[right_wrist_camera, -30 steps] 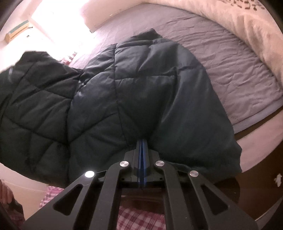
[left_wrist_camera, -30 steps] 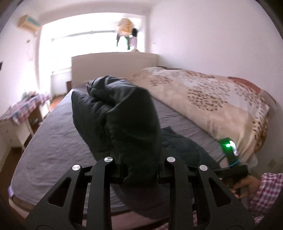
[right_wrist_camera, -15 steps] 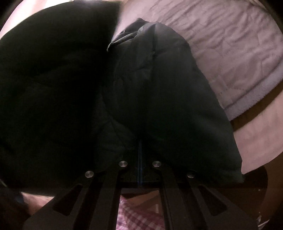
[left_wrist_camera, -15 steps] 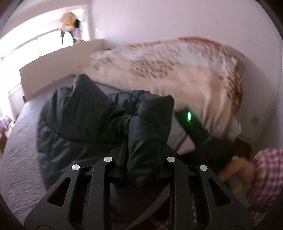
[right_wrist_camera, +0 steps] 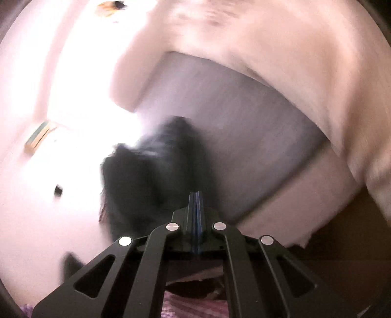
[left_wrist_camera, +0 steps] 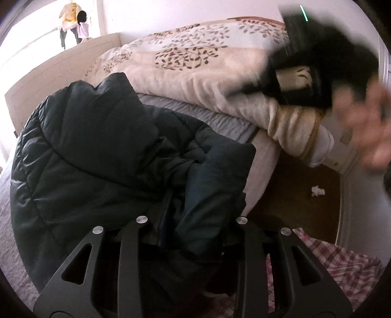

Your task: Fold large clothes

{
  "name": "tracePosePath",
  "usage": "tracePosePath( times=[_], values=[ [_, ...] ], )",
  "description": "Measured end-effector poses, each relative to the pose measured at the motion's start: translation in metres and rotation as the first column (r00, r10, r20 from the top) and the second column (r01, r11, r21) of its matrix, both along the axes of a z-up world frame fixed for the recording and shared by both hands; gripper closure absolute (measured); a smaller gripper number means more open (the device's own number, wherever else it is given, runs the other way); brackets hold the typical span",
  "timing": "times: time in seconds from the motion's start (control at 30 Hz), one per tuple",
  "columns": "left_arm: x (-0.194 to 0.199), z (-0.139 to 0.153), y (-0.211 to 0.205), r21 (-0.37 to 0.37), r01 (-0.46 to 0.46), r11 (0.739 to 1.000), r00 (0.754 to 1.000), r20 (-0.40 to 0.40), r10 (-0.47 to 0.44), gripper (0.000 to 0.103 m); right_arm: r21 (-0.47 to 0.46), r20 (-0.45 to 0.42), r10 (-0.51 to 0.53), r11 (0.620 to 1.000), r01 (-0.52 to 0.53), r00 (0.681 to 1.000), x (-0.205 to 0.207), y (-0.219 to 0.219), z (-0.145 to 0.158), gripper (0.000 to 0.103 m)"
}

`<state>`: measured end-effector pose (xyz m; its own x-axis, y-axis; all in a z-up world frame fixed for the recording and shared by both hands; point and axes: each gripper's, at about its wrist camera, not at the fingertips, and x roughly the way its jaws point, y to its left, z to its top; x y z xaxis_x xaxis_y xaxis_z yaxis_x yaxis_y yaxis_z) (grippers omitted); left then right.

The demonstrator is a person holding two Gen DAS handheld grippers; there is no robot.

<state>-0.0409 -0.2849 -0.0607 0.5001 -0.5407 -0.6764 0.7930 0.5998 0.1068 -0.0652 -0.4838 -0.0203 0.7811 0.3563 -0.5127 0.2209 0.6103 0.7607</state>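
Lying between left gripper (left_wrist_camera: 193, 220) jaws | dark jacket (left_wrist_camera: 97, 156) | on bed (left_wrist_camera: 220, 117)

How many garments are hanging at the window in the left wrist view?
3, as far as visible: a yellow top, dark trousers below it, and a pink piece to their right. All are small and overexposed, so more may be hidden.

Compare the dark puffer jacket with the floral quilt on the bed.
The jacket is dark and plain; the quilt is cream with brown leaf prints. The jacket lies at the bed's near edge; the quilt is heaped along the wall. Both are padded and rest on the grey sheet.
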Motion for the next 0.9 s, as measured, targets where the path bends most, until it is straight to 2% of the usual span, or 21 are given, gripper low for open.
tracePosePath(
  times=[0.1, 0.2, 0.27, 0.4, 0.53, 0.6, 0.7, 0.83, 0.9],
  values=[
    [-0.006, -0.006, -0.003, 0.018, -0.002, 1.0, 1.0, 0.016, 0.001, 0.072, -0.089, 0.052, 0.161, 0.984, -0.156, 0.986, 0.037, 0.035, 0.051, 0.101],
    [-0.007, -0.009, -0.009, 0.031, -0.006, 1.0, 1.0, 0.022, 0.006, 0.07, -0.149, 0.022, 0.288, 0.948, -0.282, 0.957, 0.081, 0.075, 0.075, 0.101],
    [-0.007, -0.009, -0.012, 0.032, -0.013, 0.999, 1.0, 0.012, 0.012, 0.068, -0.183, -0.022, 0.346, 0.921, -0.344, 0.938, 0.108, 0.094, 0.076, 0.101],
    [-0.005, -0.009, -0.014, 0.028, -0.018, 0.999, 1.0, -0.003, 0.018, 0.065, -0.279, -0.184, 0.345, 0.879, -0.385, 0.92, 0.153, 0.114, 0.053, 0.101],
    [-0.004, -0.009, -0.014, 0.027, 0.003, 1.0, 1.0, -0.026, -0.002, 0.064, -0.363, -0.313, 0.3, 0.839, -0.406, 0.901, 0.168, 0.109, 0.015, 0.103],
    [-0.007, -0.01, -0.016, 0.034, 0.027, 0.999, 0.999, -0.034, -0.026, 0.061, -0.389, -0.331, 0.282, 0.829, -0.402, 0.901, 0.165, 0.104, 0.002, 0.103],
    [-0.01, -0.009, -0.017, 0.041, 0.065, 0.997, 0.997, -0.047, -0.063, 0.056, -0.37, -0.34, 0.264, 0.845, -0.386, 0.903, 0.156, 0.1, -0.018, 0.103],
    [-0.013, 0.0, -0.011, 0.016, 0.105, 0.994, 0.989, -0.102, -0.103, 0.05, -0.35, -0.335, 0.243, 0.865, -0.36, 0.91, 0.145, 0.095, -0.029, 0.103],
    [-0.015, 0.009, -0.003, 0.002, 0.12, 0.993, 0.986, -0.121, -0.119, 0.049, -0.366, -0.334, 0.233, 0.861, -0.354, 0.913, 0.146, 0.097, -0.031, 0.103]
  ],
)
